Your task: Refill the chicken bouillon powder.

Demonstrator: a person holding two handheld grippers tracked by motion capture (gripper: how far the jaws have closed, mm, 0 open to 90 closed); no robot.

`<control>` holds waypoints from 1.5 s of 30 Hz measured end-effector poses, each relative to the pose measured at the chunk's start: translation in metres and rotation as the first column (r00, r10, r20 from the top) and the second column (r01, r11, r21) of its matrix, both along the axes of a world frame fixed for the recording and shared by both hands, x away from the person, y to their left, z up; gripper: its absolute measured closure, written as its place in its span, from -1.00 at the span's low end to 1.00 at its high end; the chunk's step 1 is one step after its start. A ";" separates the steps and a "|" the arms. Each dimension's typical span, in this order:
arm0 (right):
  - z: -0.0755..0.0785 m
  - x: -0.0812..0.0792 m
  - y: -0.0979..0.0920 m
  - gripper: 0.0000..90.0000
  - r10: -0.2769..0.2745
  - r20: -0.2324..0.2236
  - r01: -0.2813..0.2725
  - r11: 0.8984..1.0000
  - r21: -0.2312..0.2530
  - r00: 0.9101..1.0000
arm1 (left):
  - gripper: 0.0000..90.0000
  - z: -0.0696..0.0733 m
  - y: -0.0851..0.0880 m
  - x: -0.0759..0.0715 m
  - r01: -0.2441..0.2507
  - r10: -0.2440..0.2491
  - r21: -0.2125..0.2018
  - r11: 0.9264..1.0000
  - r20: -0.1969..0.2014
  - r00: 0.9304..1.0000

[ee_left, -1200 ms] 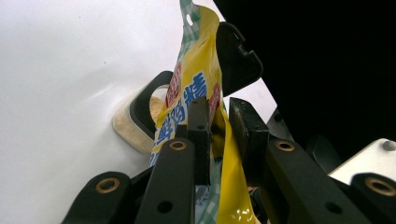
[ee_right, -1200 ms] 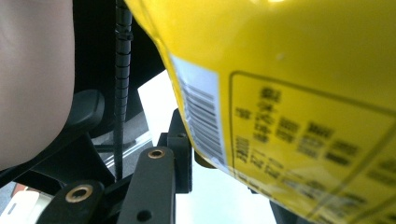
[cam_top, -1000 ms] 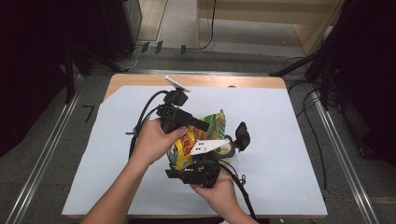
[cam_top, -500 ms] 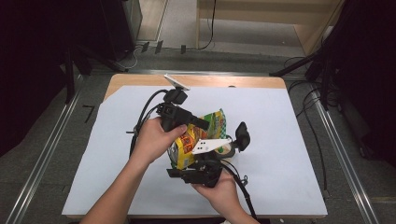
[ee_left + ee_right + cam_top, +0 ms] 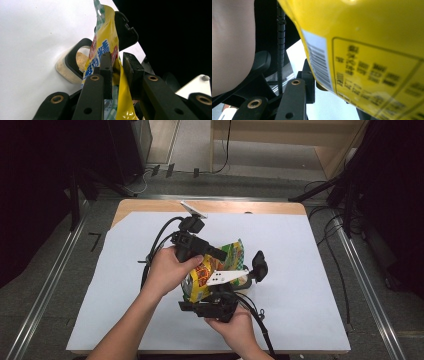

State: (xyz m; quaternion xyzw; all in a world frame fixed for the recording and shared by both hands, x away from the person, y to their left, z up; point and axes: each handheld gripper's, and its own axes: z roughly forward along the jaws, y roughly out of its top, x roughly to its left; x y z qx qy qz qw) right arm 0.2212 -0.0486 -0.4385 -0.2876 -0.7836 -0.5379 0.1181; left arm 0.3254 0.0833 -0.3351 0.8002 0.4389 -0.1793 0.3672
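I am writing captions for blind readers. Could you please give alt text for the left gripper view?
A yellow snack bag hangs between the left gripper's two black jaws, above a white table cover. Behind the bag stands a clear container with a black rim, holding tan powder, its black lid flipped open.

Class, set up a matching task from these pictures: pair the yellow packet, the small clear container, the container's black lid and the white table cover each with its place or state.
Things:
1. yellow packet
2. clear container
3. black lid
4. white table cover

Places or states:
A. hinged open, standing up
B. held between the two grippers
C. spread flat under everything
D. on the table, holding tan powder

Pairs: 1-B, 2-D, 3-A, 4-C
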 end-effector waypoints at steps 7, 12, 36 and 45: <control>-0.001 -0.001 0.000 0.58 -0.002 -0.003 0.002 1.000 0.001 1.000 | 0.75 0.001 -0.002 -0.002 0.002 -0.003 0.014 1.000 0.009 1.000; -0.001 -0.001 0.000 0.58 -0.002 -0.002 0.002 1.000 0.000 1.000 | 0.75 0.001 -0.002 -0.002 0.003 -0.003 0.013 1.000 0.008 1.000; -0.001 -0.001 0.001 0.58 -0.003 0.002 0.003 1.000 -0.003 1.000 | 0.74 0.001 -0.003 -0.002 0.007 -0.007 0.016 1.000 0.008 1.000; 0.000 0.001 0.001 0.58 -0.002 0.015 0.002 1.000 -0.011 1.000 | 0.74 0.003 -0.002 -0.003 -0.001 0.001 0.009 1.000 0.022 1.000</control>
